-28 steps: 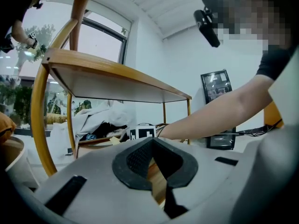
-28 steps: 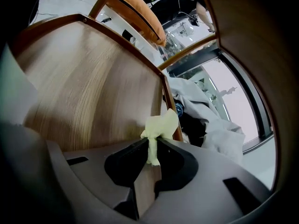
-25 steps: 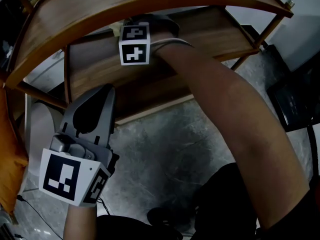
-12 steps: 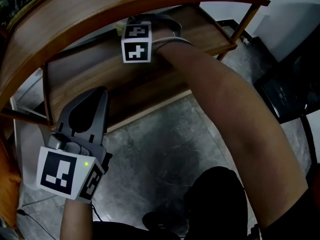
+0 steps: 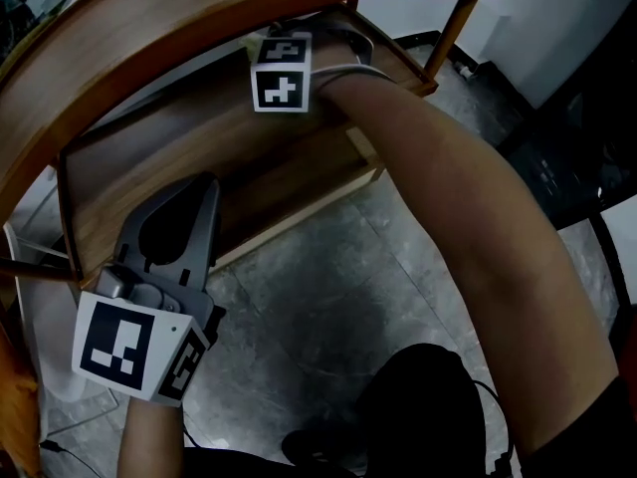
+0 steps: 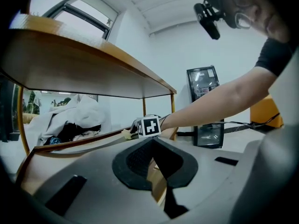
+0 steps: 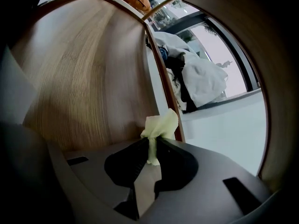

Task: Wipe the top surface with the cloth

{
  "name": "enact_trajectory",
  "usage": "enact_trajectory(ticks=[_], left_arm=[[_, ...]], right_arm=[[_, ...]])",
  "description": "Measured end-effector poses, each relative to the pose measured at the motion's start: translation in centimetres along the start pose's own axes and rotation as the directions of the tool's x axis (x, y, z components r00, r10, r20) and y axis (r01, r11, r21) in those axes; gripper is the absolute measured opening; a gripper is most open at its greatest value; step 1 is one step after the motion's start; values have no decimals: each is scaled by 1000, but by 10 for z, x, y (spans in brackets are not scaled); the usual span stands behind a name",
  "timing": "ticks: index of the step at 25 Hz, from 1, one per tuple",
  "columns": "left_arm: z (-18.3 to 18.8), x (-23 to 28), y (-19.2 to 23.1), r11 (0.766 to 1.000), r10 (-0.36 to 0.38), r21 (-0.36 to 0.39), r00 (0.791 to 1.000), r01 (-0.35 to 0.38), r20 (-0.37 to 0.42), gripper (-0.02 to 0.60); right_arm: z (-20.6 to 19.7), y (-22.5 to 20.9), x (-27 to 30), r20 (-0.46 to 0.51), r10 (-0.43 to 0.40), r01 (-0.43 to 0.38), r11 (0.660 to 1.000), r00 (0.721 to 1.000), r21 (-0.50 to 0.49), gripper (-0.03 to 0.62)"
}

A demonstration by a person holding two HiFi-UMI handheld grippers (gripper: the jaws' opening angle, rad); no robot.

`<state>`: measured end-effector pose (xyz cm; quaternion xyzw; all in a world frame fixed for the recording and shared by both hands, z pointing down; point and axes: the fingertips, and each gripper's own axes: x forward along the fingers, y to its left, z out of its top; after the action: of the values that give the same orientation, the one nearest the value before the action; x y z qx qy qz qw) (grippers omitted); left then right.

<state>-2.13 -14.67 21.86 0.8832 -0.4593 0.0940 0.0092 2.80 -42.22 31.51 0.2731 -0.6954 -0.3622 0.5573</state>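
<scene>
Head view
- Table top [image 5: 149,23]: curved wooden board, highest tier of the stand.
- Lower shelf [image 5: 199,157]: wooden board beneath the table top, over a grey floor [image 5: 328,297].
- Right gripper [image 5: 282,74]: reaches in under the table top and above the lower shelf; only its marker cube and rear body show, the tips are covered by the board.
- Left gripper [image 5: 202,185]: held in front of the lower shelf's front edge, tips pointing at it, clear of the wood.

Left gripper view
- Left gripper [image 6: 150,143]: jaws brought together at the tips, nothing between them.
- Right gripper [image 6: 149,126]: sits on the lower shelf [image 6: 79,143], under the table top [image 6: 84,64].
- Cloth [image 6: 126,133]: small pale yellow scrap just beside the right gripper's cube, at lower-shelf level.
- Background: heap of white fabric [image 6: 79,115] behind the shelf; dark glass-fronted unit [image 6: 205,106] behind the person's forearm [image 6: 224,101].

Right gripper view
- Right gripper [image 7: 152,143]: jaws clamped on the cloth.
- Cloth [image 7: 160,124]: pale yellow, pinched into a narrow neck between the pads, bunched above the tips.
- Cloth position: at the lower shelf [image 7: 84,78], near its raised rim [image 7: 161,83]; not on the table top.
- Background: heap of white fabric [image 7: 201,73] past the rim.
</scene>
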Motion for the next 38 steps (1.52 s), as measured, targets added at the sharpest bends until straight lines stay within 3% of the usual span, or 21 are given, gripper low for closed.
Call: enact_trajectory(ticks=[5, 12, 17, 22, 26, 35, 38], left_arm=[[-4, 21, -9, 1000, -23, 0, 1000, 23, -20, 11], [5, 52, -20, 997, -52, 56, 999, 53, -18, 11], [11, 67, -1, 998, -9, 63, 1000, 11, -24, 11], [12, 90, 17, 987, 8, 162, 998, 1, -59, 11], [-1, 100, 38, 982, 43, 189, 993, -22, -108, 11], [7, 98, 40, 978, 44, 209, 995, -24, -90, 11], [14, 79, 44, 978, 63, 204, 995, -46, -74, 11]], right_arm=[[-41, -10, -1, -44, -8, 10, 1000, 999, 24, 64], [-86, -21, -6, -128, -30, 35, 999, 991, 36, 64], [-105, -27, -10, -196, -38, 44, 999, 980, 30, 64], [-126, -32, -14, -246, -26, 39, 998, 969, 49, 64], [-136, -33, -14, -270, -26, 46, 997, 962, 66, 64], [-146, -37, -19, -306, -54, 75, 996, 951, 57, 64], [-112, -47, -29, -207, -138, 145, 989, 968, 17, 64]])
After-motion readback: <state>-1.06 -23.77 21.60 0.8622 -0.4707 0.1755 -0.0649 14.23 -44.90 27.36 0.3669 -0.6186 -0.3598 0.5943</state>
